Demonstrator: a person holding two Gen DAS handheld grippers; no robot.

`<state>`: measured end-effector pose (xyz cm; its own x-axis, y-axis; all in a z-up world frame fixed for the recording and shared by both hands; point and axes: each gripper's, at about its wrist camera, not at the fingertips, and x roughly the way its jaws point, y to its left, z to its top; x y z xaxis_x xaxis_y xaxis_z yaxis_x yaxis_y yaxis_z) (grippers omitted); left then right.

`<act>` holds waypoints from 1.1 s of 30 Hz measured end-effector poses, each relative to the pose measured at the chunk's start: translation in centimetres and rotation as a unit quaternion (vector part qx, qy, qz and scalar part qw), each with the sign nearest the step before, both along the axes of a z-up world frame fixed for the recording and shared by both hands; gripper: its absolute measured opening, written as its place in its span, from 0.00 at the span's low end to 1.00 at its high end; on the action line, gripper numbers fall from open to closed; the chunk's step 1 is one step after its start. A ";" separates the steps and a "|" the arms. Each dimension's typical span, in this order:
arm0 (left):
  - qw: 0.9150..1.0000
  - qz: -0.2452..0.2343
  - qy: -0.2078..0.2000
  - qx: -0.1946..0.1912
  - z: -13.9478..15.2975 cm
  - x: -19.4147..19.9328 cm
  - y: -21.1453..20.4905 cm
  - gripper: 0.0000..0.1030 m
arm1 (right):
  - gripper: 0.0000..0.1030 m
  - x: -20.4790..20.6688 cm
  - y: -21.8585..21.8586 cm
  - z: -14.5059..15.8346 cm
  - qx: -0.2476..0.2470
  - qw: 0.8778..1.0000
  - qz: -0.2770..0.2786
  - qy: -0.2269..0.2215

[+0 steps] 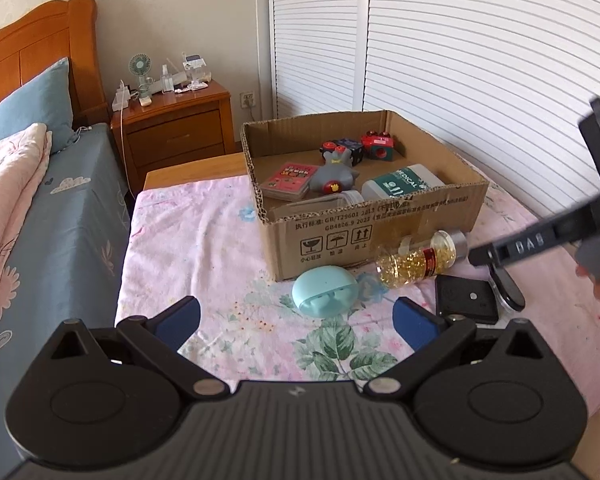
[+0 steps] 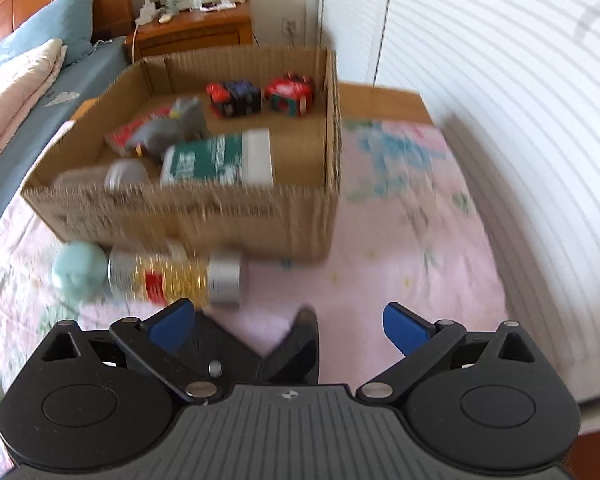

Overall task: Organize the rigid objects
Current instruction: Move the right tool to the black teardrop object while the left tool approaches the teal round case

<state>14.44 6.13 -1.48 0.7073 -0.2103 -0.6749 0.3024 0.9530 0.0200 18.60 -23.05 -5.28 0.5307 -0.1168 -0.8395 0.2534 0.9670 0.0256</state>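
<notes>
A cardboard box (image 1: pixel 364 224) (image 2: pixel 204 216) sits on the pink floral cloth and holds a green-white medical bottle (image 1: pixel 400 186), a grey toy (image 1: pixel 336 174), a red card pack (image 1: pixel 288 180) and small cubes (image 1: pixel 376 146). In front of it lie a mint earbud case (image 1: pixel 326 290) (image 2: pixel 80 270), a clear bottle of gold capsules (image 1: pixel 420 260) (image 2: pixel 176 278) and a flat black square item (image 1: pixel 466 300). My left gripper (image 1: pixel 296 322) is open and empty, just short of the earbud case. My right gripper (image 2: pixel 288 326) (image 1: pixel 484 256) is open, hovering over black objects (image 2: pixel 300 344) beside the capsule bottle.
A bed with blue sheet (image 1: pixel 72 216) and pink quilt (image 1: pixel 4 184) lies to the left. A wooden nightstand (image 1: pixel 176 128) with a fan and clutter stands behind. White louvered doors (image 1: pixel 460 60) run along the right. The right wrist view is blurred.
</notes>
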 end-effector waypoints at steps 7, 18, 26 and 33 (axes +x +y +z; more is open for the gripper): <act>1.000 -0.005 0.002 -0.001 -0.1 -0.6 -0.1 0.99 | 0.99 -2.0 -0.3 -2.1 0.010 1.000 -0.022 0.010; 1.000 -0.008 0.003 0.002 -0.4 -0.7 -0.6 0.99 | 1.00 -5.0 -3.7 -3.6 -0.032 0.996 -0.077 0.040; 1.000 -0.010 -0.001 0.017 -1.0 -0.5 -0.7 0.99 | 1.00 -4.8 -4.3 -2.6 -0.015 0.996 -0.091 0.014; 1.000 -0.010 0.003 0.023 -1.1 0.2 -0.7 0.99 | 1.00 -0.5 -3.1 -2.1 -0.024 0.997 -0.071 -0.025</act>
<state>14.60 5.41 -2.62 0.6985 -0.1934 -0.6890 0.3222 0.9447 0.0615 18.07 -26.14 -7.35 0.5474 -0.2336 -0.8036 0.3874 0.9219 -0.0042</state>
